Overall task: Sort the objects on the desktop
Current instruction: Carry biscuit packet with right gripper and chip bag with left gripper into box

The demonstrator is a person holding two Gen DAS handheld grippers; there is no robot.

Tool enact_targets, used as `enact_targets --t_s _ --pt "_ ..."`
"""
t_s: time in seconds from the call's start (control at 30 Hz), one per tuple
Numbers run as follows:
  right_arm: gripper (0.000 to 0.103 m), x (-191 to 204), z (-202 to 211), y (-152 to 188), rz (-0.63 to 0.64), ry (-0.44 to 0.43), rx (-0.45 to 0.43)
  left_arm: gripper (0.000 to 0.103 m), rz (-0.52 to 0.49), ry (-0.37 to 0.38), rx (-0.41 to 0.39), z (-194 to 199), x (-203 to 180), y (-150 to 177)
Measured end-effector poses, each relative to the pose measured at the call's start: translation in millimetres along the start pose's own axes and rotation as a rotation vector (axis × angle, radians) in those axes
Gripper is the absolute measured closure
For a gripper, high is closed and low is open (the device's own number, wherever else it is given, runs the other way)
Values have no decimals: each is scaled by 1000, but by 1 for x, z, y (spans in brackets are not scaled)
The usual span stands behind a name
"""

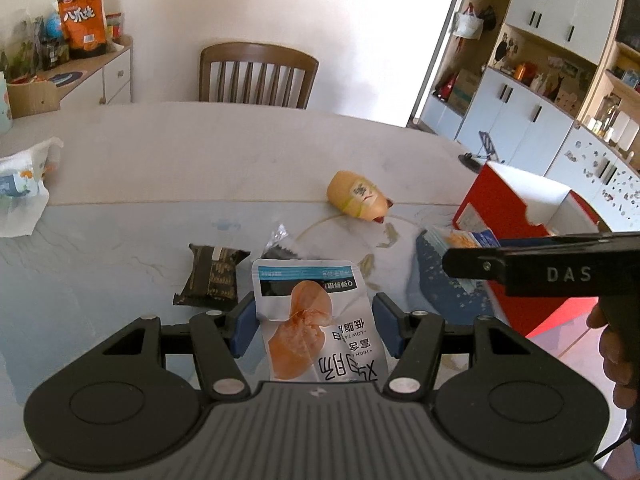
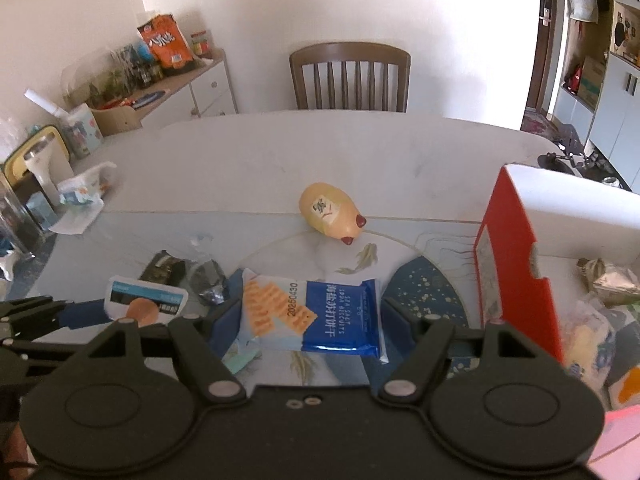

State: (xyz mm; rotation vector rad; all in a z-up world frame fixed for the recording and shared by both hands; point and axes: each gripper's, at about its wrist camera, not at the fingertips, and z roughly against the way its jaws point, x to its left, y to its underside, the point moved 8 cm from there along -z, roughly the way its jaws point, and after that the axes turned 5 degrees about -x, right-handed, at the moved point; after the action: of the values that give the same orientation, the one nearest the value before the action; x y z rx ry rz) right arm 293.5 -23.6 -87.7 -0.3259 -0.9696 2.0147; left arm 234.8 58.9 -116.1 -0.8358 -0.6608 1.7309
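Note:
My left gripper (image 1: pixel 316 326) is open, its blue pads on either side of a white chicken-breast snack pouch (image 1: pixel 316 312) lying on the table; the pouch also shows in the right wrist view (image 2: pixel 146 300). My right gripper (image 2: pixel 308 330) is open around a blue and white soda biscuit packet (image 2: pixel 316 316), also seen in the left wrist view (image 1: pixel 464 240). A dark brown wrapped snack (image 1: pixel 214 276) lies left of the pouch. A yellow pig-shaped toy (image 1: pixel 358 200) lies farther back, and shows in the right wrist view (image 2: pixel 332 214).
A red and white open box (image 2: pixel 516 264) stands at the right with wrapped snacks (image 2: pixel 608 280) inside. A crumpled wrapper (image 1: pixel 280 244) lies behind the pouch. A tissue pack (image 1: pixel 24 184) is at far left. A wooden chair (image 1: pixel 256 76) stands beyond the table (image 1: pixel 200 152).

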Motion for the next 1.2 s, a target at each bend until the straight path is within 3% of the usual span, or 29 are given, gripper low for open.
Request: enact_targets --t_s 0.53,1.2 --pt "29 -25 63 -11 -41 -5 -84 43 -36 60 -26 33 -41 -22" --pt "29 -123 116 -16 -88 45 -154 43 -83 117 -74 28 -141 -47"
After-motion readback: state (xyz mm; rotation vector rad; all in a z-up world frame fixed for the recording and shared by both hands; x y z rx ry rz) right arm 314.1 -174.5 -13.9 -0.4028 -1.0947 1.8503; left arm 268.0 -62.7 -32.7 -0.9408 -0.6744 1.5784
